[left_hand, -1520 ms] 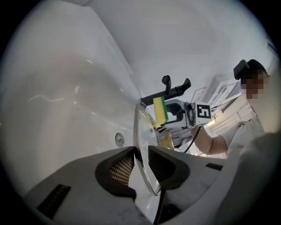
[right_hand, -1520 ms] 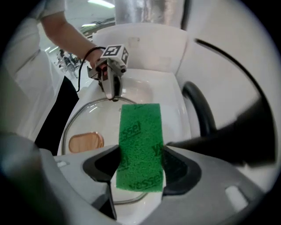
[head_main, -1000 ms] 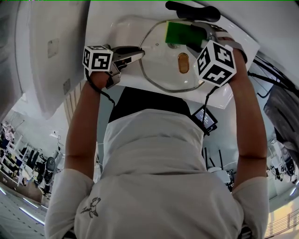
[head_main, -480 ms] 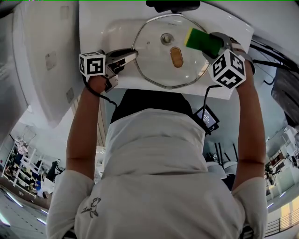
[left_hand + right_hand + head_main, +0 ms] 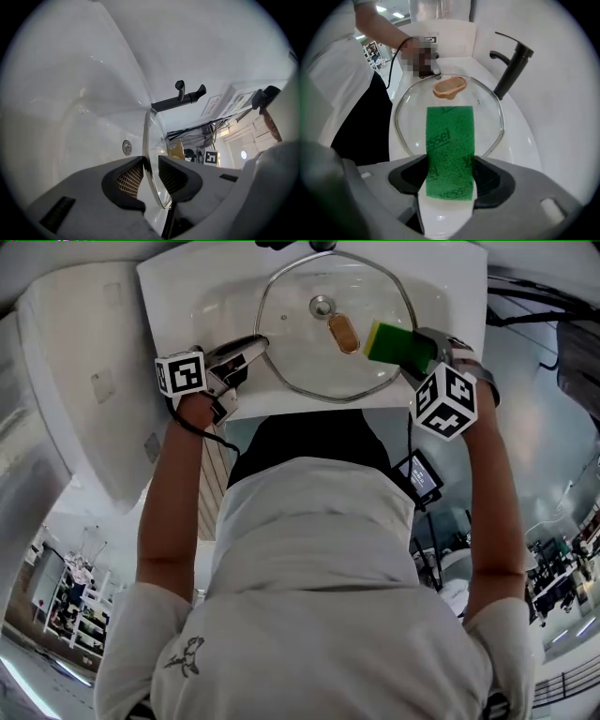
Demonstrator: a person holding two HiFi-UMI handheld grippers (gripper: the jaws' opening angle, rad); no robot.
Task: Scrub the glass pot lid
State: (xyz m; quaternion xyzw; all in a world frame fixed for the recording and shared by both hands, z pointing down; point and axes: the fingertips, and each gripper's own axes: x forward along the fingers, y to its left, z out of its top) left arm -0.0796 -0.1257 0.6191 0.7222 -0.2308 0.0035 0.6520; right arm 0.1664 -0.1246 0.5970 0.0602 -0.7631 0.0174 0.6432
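My left tongs [image 5: 151, 174] clamp the near-left rim of the glass pot lid [image 5: 300, 357], which lies over the white sink [image 5: 208, 306]. My right tongs [image 5: 450, 179] grip a green sponge [image 5: 450, 136], set against the lid's right side beside its amber knob [image 5: 344, 332].

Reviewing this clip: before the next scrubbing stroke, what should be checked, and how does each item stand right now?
1. Left hand-held gripper clamped on the glass lid: ok, the rim sits between its pads.
2. Right hand-held gripper gripping the sponge: ok, the jaws are closed on its sides.
3. Sponge over the lid: ok, it is over the lid's right part in the head view.
4. Sponge pressing on the glass: cannot tell.
5. Lid above the sink: ok.
6. Faucet out of the sponge's way: ok, it stands beyond the lid's rim.
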